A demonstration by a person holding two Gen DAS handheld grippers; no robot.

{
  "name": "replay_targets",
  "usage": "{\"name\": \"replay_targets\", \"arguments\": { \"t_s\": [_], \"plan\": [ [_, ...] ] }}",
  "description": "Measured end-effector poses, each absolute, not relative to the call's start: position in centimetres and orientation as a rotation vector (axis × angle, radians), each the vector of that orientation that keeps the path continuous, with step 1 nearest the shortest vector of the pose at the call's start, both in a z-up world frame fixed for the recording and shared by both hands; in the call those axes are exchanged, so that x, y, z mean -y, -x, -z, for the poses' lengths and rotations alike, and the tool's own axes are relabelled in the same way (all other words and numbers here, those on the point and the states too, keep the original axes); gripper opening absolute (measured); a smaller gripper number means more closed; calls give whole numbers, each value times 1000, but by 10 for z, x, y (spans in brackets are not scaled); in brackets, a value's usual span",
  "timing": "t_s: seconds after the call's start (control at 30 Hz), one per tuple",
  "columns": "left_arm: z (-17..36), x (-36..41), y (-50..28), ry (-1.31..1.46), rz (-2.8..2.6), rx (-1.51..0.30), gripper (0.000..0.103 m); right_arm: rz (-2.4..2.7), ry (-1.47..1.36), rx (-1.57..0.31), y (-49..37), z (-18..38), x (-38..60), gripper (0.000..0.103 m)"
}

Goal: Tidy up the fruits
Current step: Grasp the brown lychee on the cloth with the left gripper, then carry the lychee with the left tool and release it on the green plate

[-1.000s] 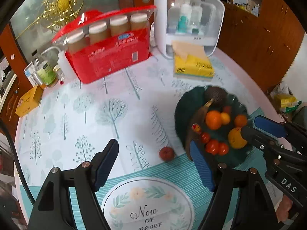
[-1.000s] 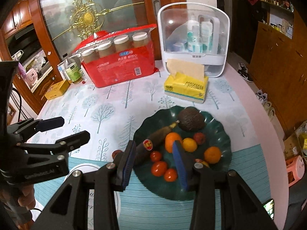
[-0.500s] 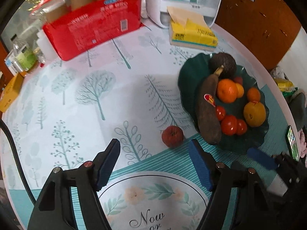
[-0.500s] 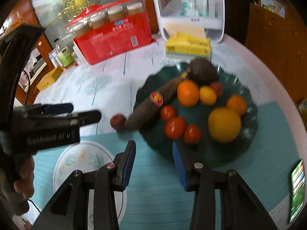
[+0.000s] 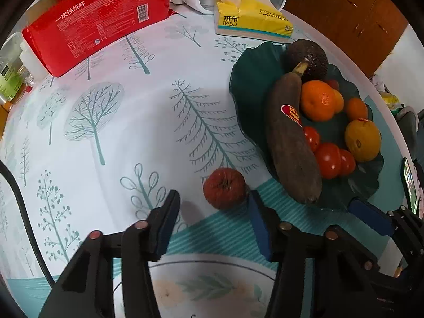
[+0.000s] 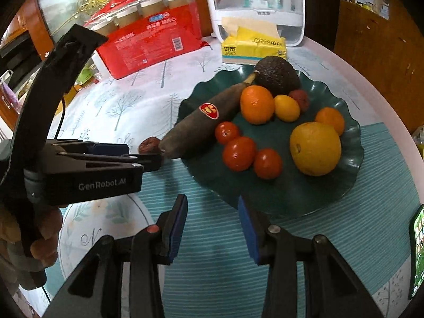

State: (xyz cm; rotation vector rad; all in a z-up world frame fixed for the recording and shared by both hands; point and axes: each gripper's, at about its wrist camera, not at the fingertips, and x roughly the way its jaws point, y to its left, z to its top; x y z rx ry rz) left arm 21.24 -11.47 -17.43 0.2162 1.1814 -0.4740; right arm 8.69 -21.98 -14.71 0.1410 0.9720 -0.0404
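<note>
A small wrinkled red fruit [image 5: 224, 191] lies on the tablecloth, just left of a dark green plate [image 5: 249, 79]. The plate [image 6: 341, 188] holds a dark overripe banana [image 5: 288, 143], an avocado [image 6: 277, 75], oranges, a large yellow citrus [image 6: 315, 148] and tomatoes [image 6: 238, 153]. My left gripper [image 5: 212, 221] is open, its fingertips just short of the red fruit on either side. It also shows in the right wrist view [image 6: 127, 153], next to the fruit [image 6: 149, 145]. My right gripper [image 6: 212, 224] is open and empty over the teal placemat before the plate.
A red pack of paper cups [image 5: 100, 18], a yellow tissue pack [image 5: 251, 18] and a white storage box [image 6: 257, 8] stand at the back. A round white mat [image 5: 212, 288] lies near me. A phone [image 6: 417, 249] lies at the right edge.
My left gripper has moved down and forward to the red fruit, which now sits between its fingertips. My right gripper has drawn back from the plate toward the placemat.
</note>
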Motion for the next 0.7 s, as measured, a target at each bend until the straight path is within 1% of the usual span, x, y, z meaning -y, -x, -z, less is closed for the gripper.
{"name": "replay_targets", "arguments": {
  "t_s": [0.07,0.1,0.4,0.7],
  "plan": [
    [176,116,-214,-204,480,-1182,39,47,-140,-972,-89,148,221,41],
    [177,118,-214,-208,487,-1172,31,51,-145,-972,-89,148,222,41],
    [178,115,-209,-192,482,-1156,30,56,-155,-981,-93,149,224,41],
    [150,99,-179,-167,455,-1160,30,41,-161,-952,-89,136,224,41]
  ]
}}
